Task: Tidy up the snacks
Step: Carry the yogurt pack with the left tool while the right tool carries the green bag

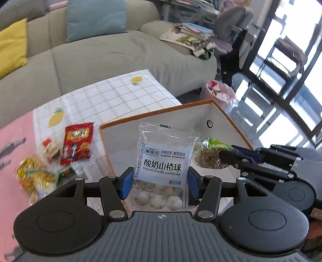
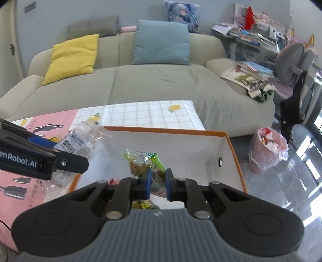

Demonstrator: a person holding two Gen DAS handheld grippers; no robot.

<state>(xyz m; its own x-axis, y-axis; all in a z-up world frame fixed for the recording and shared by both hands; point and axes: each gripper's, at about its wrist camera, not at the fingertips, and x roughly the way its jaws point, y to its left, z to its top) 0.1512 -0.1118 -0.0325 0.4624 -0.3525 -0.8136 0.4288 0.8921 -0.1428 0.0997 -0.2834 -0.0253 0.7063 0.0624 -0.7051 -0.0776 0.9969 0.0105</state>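
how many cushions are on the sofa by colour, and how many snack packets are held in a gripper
yellow square cushion: 1
light blue square cushion: 1
grey cushion: 1
blue patterned cushion: 1
snack packets held: 2, clear yogurt-coated hawthorn packet in left gripper, green clear packet in right gripper
total: 6

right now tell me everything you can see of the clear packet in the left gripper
The clear packet is see-through plastic with a white label printed in black, "yogurt-coated hawthorn", and a date code down one side. White balls fill its bottom. It stands upright, clamped at its lower sides by the left gripper, held in front of the orange-rimmed box.
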